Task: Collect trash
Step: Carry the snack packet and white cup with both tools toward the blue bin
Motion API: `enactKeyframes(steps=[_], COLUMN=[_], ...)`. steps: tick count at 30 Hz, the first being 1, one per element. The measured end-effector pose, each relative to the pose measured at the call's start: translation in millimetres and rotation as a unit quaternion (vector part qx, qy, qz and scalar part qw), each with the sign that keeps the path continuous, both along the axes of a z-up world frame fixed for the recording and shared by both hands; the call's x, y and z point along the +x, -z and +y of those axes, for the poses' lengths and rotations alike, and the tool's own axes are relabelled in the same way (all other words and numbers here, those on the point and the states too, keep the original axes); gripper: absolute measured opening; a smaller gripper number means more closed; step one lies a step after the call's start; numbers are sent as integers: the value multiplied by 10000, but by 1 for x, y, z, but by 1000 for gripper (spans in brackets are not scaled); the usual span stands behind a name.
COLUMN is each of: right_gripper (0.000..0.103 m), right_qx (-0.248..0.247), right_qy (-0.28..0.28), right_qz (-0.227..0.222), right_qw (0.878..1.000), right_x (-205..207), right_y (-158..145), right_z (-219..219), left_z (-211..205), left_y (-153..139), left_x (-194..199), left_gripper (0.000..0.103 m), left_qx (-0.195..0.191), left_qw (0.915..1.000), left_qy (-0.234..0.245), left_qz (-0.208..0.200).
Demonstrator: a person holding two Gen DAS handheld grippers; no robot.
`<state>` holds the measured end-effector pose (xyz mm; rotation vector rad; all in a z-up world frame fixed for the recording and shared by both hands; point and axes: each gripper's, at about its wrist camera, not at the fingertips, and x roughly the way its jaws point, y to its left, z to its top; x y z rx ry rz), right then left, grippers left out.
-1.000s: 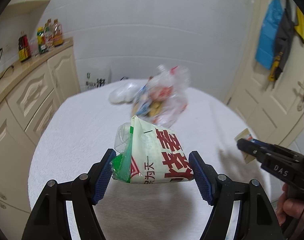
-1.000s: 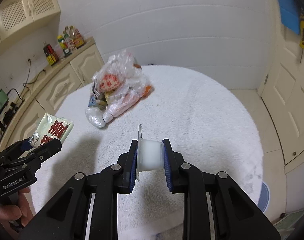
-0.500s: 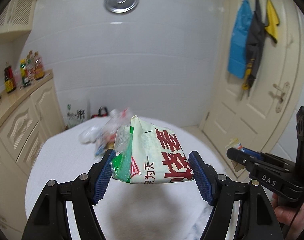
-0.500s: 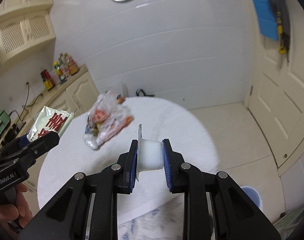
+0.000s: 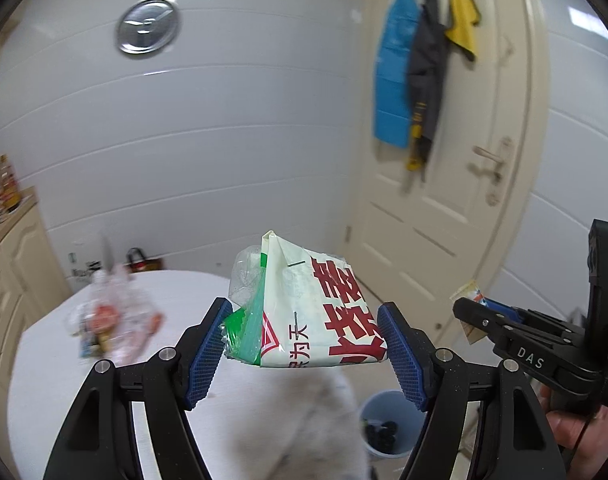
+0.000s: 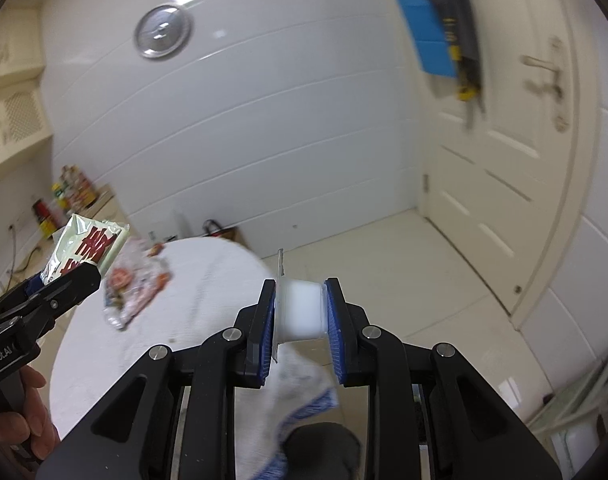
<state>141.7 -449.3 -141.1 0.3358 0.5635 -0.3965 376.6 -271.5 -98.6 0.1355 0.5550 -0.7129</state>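
Note:
My left gripper (image 5: 302, 344) is shut on a crumpled white snack wrapper (image 5: 316, 312) with red characters and a green plastic scrap, held in the air past the table's edge. The right wrist view shows that same wrapper (image 6: 86, 250) at the left. My right gripper (image 6: 300, 316) is shut on a small white plastic cup (image 6: 302, 312) with a peeled lid, lifted above the floor. It shows at the right of the left wrist view as the right gripper (image 5: 476, 312). A pale blue trash bin (image 5: 388, 424) stands on the floor below the wrapper.
A round table (image 5: 64, 360) under a white cloth carries a clear plastic bag of rubbish (image 5: 112, 324), also seen as the bag (image 6: 132, 284). Cream cabinets with bottles (image 6: 70, 192) line the left wall. A cream door (image 5: 456, 184) with hanging cloths stands right.
Both grippers rose and swung right, away from the table top, toward the door side. The bin has come into the left wrist view. Each grip stayed the same.

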Motion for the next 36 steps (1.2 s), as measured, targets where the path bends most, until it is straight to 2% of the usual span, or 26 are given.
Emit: enactKeyframes(steps=[11, 18, 23, 31, 32, 36], right_gripper=[23, 23, 23, 23, 23, 23], right_qx=[114, 354, 649, 1041, 1096, 1266], right_qy=[996, 1381, 1532, 1626, 1627, 1643], right_qz=[67, 233, 394, 653, 691, 825], right_qw=[9949, 9895, 9853, 9790, 9781, 9748], right_x=[-72, -97, -102, -99, -99, -96], right_y=[8, 34, 61, 100, 106, 124], right_z=[-71, -106, -132, -164, -168, -179], left_z=[-65, -112, -151, -223, -231, -258], left_y=[4, 22, 43, 71, 75, 93], left_x=[-5, 9, 23, 46, 50, 65], left_gripper=[70, 70, 70, 70, 70, 70], left_qx=[112, 355, 620, 1028, 730, 911], left_qw=[9950, 9902, 9861, 9748, 9803, 9743], left_qy=[962, 1278, 1401, 1698, 1516, 1613], left_qz=[231, 428, 639, 1018, 1032, 1282])
